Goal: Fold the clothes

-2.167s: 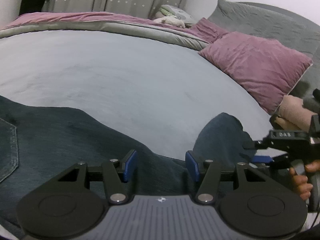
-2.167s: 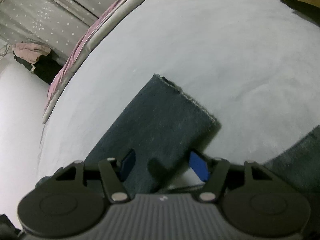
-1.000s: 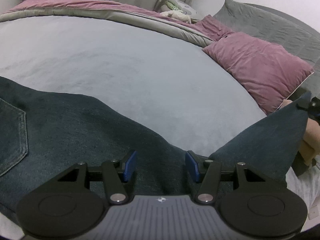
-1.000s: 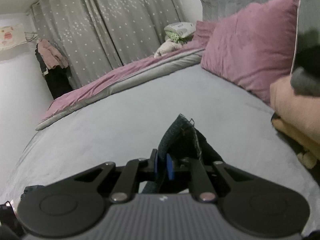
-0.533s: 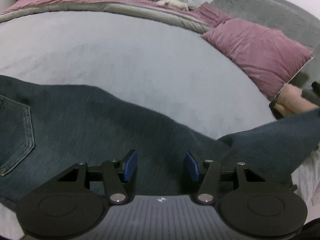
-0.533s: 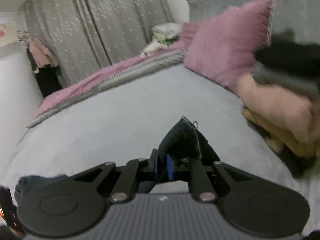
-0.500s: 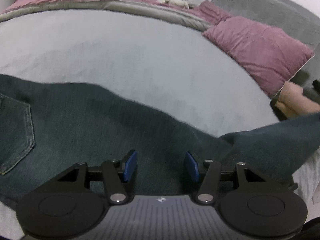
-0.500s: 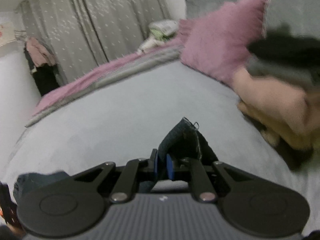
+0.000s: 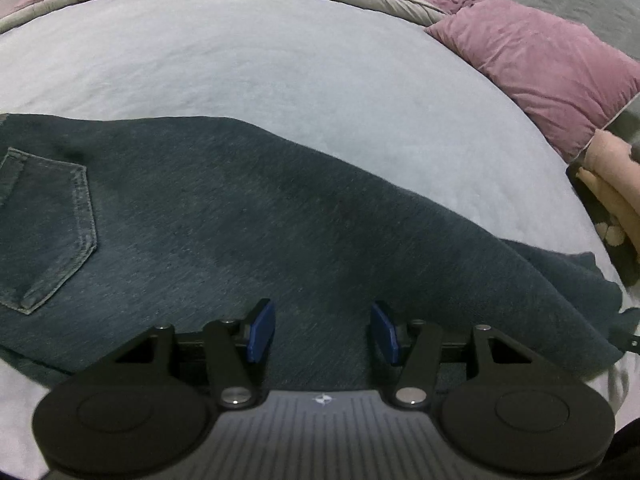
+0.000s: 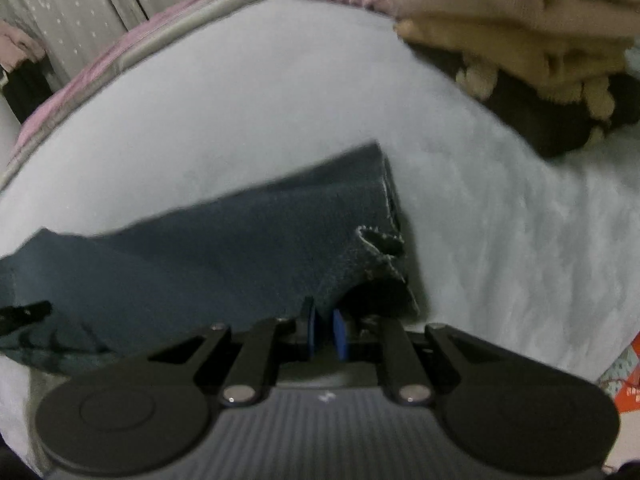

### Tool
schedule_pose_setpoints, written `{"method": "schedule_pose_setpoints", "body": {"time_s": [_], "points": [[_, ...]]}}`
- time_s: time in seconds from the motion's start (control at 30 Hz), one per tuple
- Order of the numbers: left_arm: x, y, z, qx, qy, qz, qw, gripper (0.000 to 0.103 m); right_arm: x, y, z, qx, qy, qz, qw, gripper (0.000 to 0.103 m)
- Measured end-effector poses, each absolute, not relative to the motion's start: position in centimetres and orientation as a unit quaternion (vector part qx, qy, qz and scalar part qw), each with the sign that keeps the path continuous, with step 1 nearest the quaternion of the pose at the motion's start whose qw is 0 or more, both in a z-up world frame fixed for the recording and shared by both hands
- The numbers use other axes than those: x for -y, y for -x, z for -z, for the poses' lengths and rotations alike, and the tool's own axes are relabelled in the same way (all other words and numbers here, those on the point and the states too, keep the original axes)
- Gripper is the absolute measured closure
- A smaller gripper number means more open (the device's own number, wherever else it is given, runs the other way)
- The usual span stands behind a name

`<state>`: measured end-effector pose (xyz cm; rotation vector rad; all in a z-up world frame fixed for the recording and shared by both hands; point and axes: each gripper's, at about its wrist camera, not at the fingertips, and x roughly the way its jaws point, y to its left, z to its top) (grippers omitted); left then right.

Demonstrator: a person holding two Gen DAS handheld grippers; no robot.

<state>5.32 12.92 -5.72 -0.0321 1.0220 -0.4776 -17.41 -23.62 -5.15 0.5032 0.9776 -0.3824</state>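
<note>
The left hand-held gripper (image 9: 322,332) is hovering with its blue-padded jaws standing wide apart and gripping nothing, directly over the dark blue jeans (image 9: 240,216). The jeans are lying spread across the pale grey bed (image 9: 260,64), running under and ahead of this hand-held gripper, with a stitched back pocket (image 9: 44,224) off to its left and the leg trailing away to its right. The right hand-held gripper (image 10: 325,336) is pinching the frayed hem (image 10: 380,248) of that leg, its jaws drawn narrow on the denim, and the fabric is stretching away to its left over the bed. Farther ahead and to the right of it, a stack of folded clothes (image 10: 520,32) is sitting on the bed. Beyond the left hand-held gripper, to its far right, a mauve pillow (image 9: 540,64) is leaning by the headboard.
</note>
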Motion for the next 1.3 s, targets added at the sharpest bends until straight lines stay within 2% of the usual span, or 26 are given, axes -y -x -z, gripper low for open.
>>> {"method": "schedule_pose_setpoints", "body": {"time_s": [0.1,0.27,0.63,1.07,1.23,1.3], "points": [[-13.6,-5.0,5.6,-0.482,0.014,0.225,0.847,0.051,23.6,17.4,5.0,-0.464,-0.239,0.18,0.834,0.09],[-15.1,-4.6,5.3,-0.476,0.024,0.218,0.852,0.051,24.5,18.0,3.6,-0.449,-0.247,0.189,0.838,0.075],[-20.4,-4.8,4.4,-0.453,0.072,0.15,0.876,0.051,22.9,17.1,-0.2,-0.404,-0.218,0.166,0.873,0.064],[-28.5,-4.0,4.2,-0.415,0.154,0.029,0.896,0.051,10.8,10.9,0.0,-0.391,-0.132,-0.041,0.91,0.064],[-32.1,-3.9,4.3,-0.394,0.206,-0.019,0.896,0.052,5.3,8.2,0.7,-0.393,-0.059,-0.115,0.91,0.064],[-33.4,-3.9,4.5,-0.387,0.232,-0.039,0.892,0.055,3.0,7.1,1.1,-0.398,-0.029,-0.146,0.905,0.064]]}}
